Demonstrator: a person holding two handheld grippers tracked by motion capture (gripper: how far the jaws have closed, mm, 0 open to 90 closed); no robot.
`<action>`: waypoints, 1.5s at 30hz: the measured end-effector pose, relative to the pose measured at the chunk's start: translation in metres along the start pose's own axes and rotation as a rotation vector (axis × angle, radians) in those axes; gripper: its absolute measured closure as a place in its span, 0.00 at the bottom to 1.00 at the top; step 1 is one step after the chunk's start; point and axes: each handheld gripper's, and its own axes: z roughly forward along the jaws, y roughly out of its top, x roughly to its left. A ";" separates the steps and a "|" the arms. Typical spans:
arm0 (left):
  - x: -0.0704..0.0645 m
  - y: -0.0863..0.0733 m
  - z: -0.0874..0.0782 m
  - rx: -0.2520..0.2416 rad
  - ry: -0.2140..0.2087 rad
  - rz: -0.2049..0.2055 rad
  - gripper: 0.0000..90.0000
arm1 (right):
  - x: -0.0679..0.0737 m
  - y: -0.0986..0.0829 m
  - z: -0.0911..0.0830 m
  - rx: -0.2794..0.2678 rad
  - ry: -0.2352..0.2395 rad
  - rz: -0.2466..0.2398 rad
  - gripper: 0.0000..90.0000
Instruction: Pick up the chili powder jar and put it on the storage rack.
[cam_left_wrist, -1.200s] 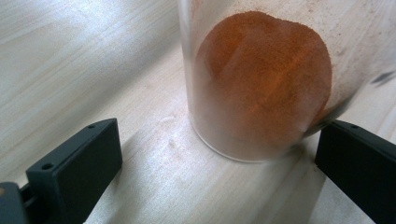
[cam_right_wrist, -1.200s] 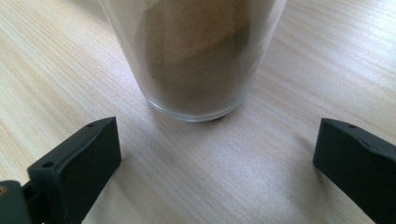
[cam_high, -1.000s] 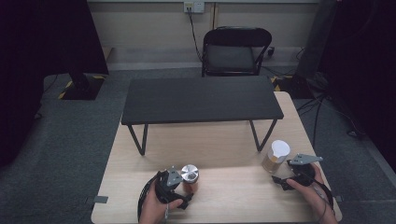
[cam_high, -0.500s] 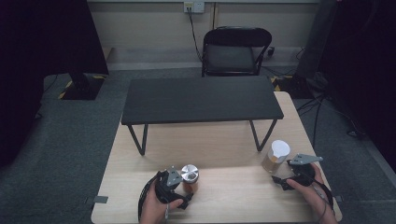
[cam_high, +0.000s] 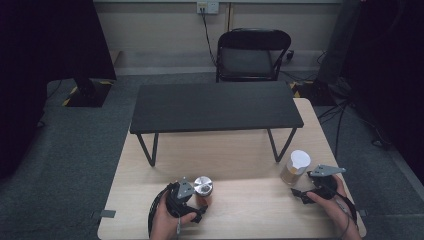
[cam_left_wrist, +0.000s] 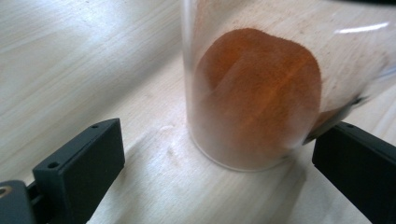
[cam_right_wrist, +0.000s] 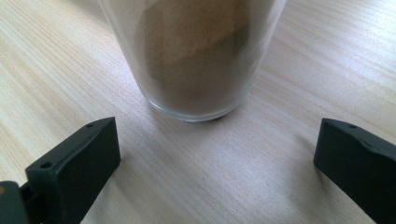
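Light wood worktop (cam_high: 240, 150) carrying a black bench (cam_high: 215, 106); left gripper (cam_high: 192, 202) jaws spread wide, the steel-capped jar (cam_high: 203, 189) of orange powder standing just ahead, nearer the right-hand jaw; right gripper (cam_high: 300, 190) jaws likewise wide, the white-lidded glass jar (cam_high: 296, 167) of brown powder just beyond them, untouched.

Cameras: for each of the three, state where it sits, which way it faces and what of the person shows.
High view: above the person's side, facing forward and down on the table; both hands and grippers show.
Left gripper view: on the left gripper, facing the jar of orange powder; open jaws show.
Right gripper view: on the right gripper, facing the jar of brown powder; open jaws show.
Shared: each jar also appears in the high view.
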 end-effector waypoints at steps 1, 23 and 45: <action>0.000 0.001 0.001 0.002 0.000 0.002 0.02 | 0.000 0.000 0.000 0.000 -0.001 0.000 0.00; -0.007 0.007 0.010 -0.028 -0.001 -0.019 0.05 | 0.000 0.000 0.000 0.000 -0.001 0.000 0.00; -0.007 0.008 0.009 -0.056 -0.024 -0.023 0.30 | 0.000 0.000 0.000 0.000 -0.001 0.000 0.00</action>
